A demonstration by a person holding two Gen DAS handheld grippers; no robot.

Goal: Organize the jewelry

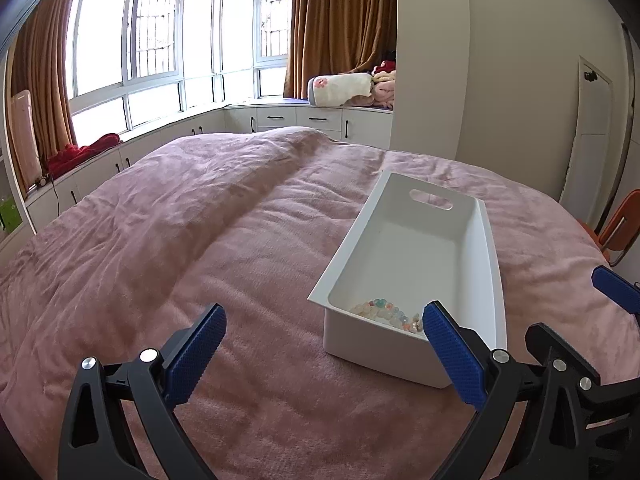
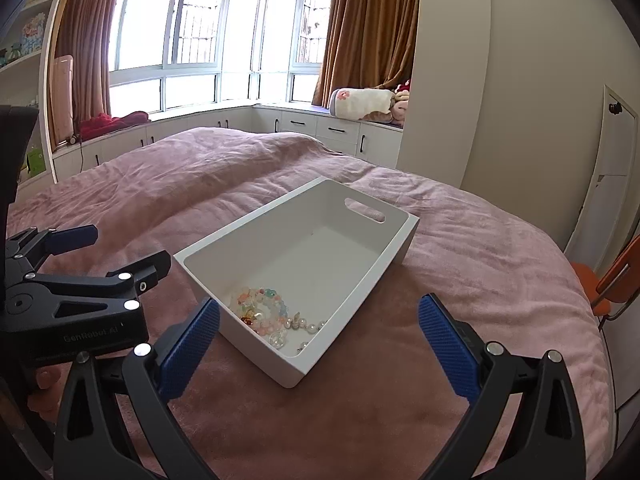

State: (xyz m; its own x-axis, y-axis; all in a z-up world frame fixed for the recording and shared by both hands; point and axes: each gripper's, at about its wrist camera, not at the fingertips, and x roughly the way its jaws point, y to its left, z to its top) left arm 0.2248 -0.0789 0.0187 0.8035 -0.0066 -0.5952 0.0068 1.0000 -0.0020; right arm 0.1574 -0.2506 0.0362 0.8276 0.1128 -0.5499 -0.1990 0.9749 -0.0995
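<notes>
While both grippers' jaws gape empty, the bin's (image 1: 412, 240) near wall half-hides the beads (image 2: 264, 312).

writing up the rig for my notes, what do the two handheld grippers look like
Both match: black plastic scissor-style frames with silver round rivets and blue cross-hatched rubber finger pads. The left gripper body shows faint "GenRobot.ai" lettering in the right wrist view. The right gripper is built the same. No cables or sleeves visible.

Each black-framed gripper (image 2: 319, 322) has blue textured pads (image 2: 188, 354) and silver screws.
</notes>
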